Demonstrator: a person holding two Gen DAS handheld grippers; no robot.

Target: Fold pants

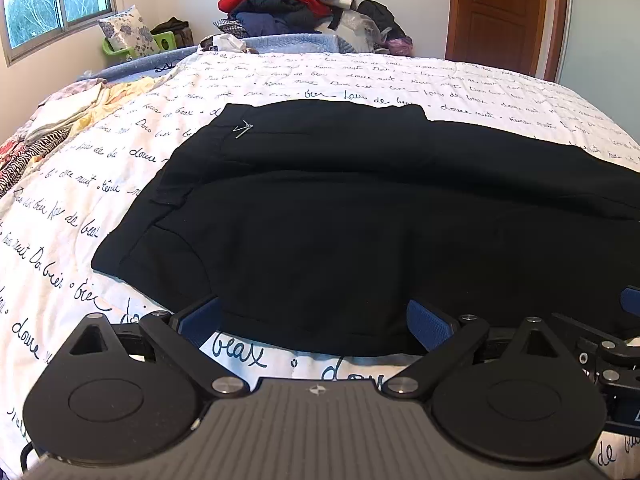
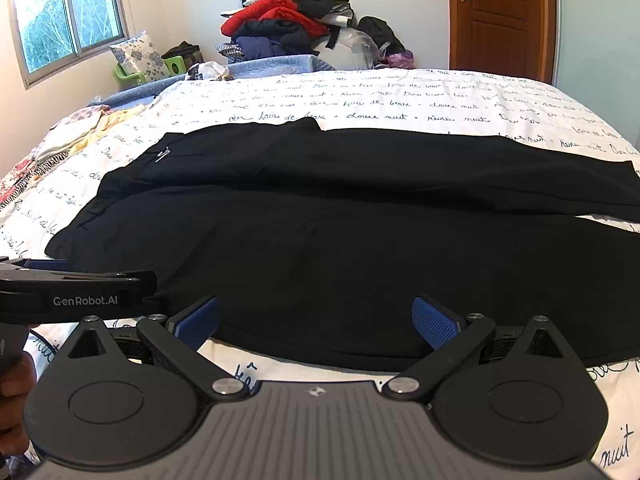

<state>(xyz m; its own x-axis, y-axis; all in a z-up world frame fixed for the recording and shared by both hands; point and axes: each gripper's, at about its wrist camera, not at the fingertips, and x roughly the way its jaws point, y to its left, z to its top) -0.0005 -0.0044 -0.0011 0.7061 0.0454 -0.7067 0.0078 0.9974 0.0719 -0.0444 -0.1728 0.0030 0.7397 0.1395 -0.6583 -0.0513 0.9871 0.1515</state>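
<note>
Nearest us, left gripper [image 1: 314, 322] and right gripper [image 2: 316, 320] both spread wide, nothing between the blue pads, both tilted down at the near hem line. We see the black pants [image 2: 320, 248] dead ahead at 12 o'clock of each gripper, near edge just under the fingertips, lying flat on the scripted bedspread [image 2: 400, 96]. Long axis runs 9 to 3 o'clock across us: waistband at 9–10 o'clock, legs trailing off toward 3. We judge the left gripper nearer the waist end, the right nearer mid-leg. Both look set for pinching the near edge. Far at 12 o'clock: clothes pile [image 2: 288, 20], door [image 2: 500, 16].
</note>
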